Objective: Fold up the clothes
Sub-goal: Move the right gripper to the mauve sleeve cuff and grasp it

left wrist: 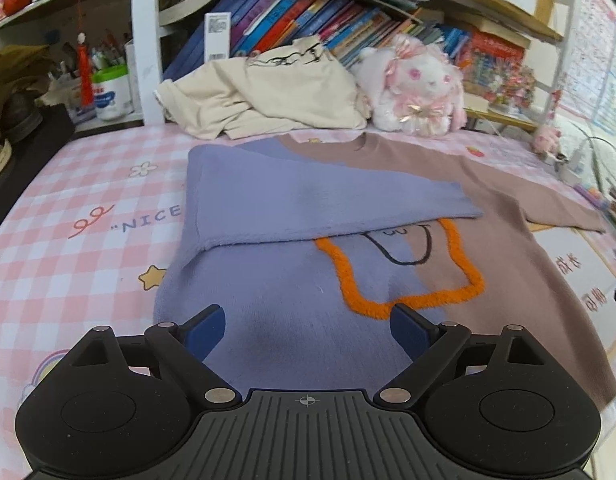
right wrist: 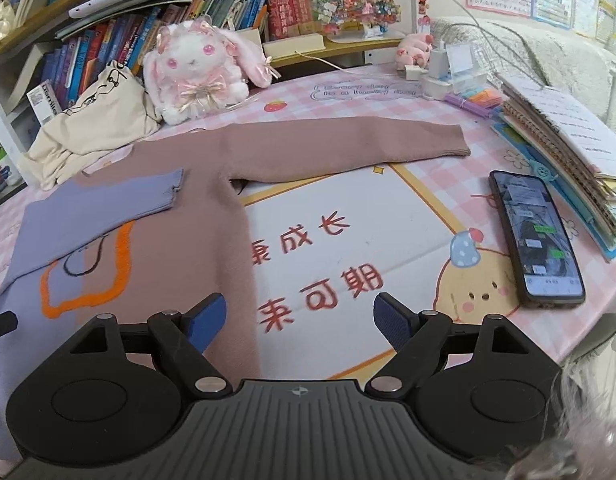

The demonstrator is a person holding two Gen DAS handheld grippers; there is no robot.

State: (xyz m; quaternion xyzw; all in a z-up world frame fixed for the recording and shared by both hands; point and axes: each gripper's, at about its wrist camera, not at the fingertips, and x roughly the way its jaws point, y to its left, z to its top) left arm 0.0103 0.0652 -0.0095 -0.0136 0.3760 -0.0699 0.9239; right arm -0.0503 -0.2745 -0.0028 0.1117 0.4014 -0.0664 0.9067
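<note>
sweater (left wrist: 291, 292) is half lavender, half dusty mauve-brown with a fuzzy orange outline (left wrist: 408, 292). bench cover (left wrist: 67, 208) is pink-and-white check, cream top (left wrist: 275, 96) behind, bunny plush (right wrist: 195, 72) white and pink.

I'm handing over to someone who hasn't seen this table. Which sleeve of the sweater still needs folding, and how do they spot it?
On the pink checked tablecloth lies a two-tone sweater, purple on one half and brown on the other. The brown sleeve stretches flat and straight out towards the phone and the stacked notebooks. Unlike the purple sleeve, already folded across the chest, it lies on bare cloth.
</note>
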